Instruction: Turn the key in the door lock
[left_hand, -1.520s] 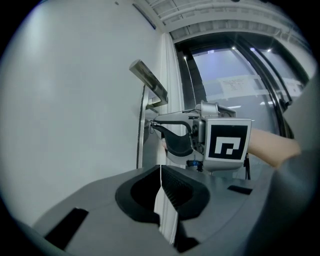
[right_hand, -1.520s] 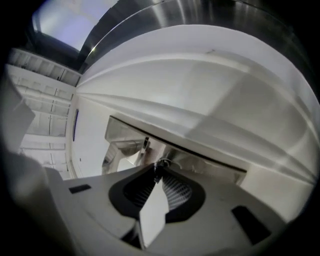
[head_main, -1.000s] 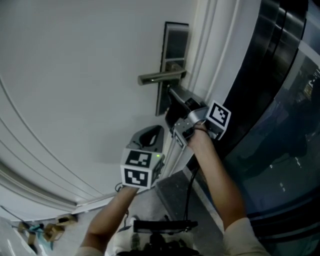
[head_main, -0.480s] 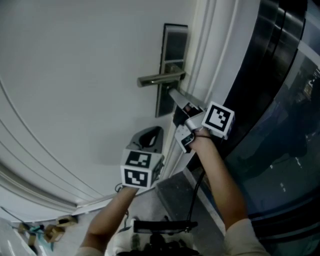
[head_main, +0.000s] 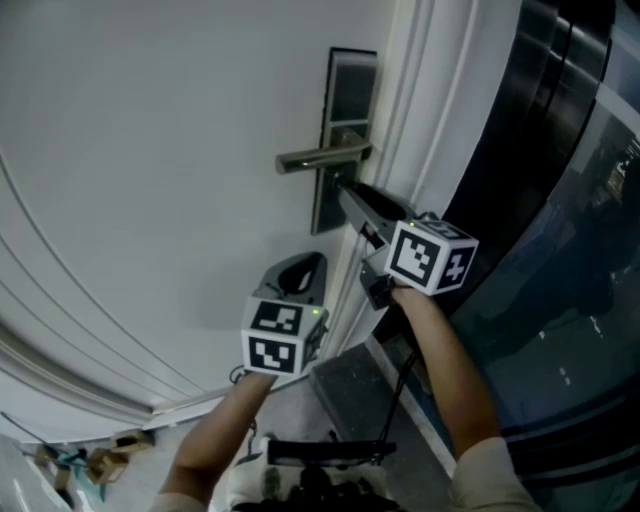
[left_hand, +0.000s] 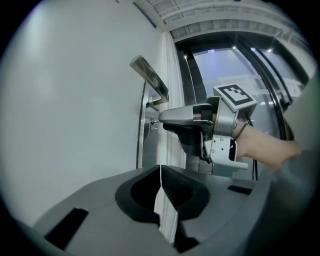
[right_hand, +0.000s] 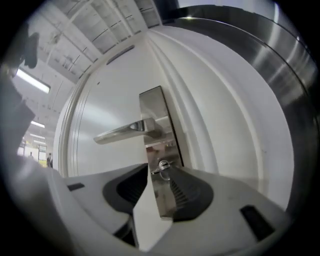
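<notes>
A small silver key (right_hand: 161, 166) sits in the lock of the steel plate (right_hand: 157, 112), below the lever handle (right_hand: 125, 131) of the white door (head_main: 150, 150). My right gripper (right_hand: 159, 174) points level at the lock. Its jaws have just been opening and now stand apart, with the key at the gap between the tips and no pad pressing on it. In the head view the right gripper (head_main: 346, 192) reaches just under the handle (head_main: 322, 155). My left gripper (head_main: 300, 268) hangs lower, off the door, jaws together and empty. The left gripper (left_hand: 160, 167) view shows the key (left_hand: 152, 124) at the right gripper's tips.
The white door frame (head_main: 420, 120) runs beside the lock plate. A dark glass and metal wall (head_main: 560, 200) stands to the right. Small clutter (head_main: 90, 460) lies on the floor at the bottom left, and a black device (head_main: 320, 455) sits at the person's waist.
The right gripper has rolled about its own axis, so its marker cube now faces the head camera, and its jaws have opened off the key. The left gripper has stayed still.
</notes>
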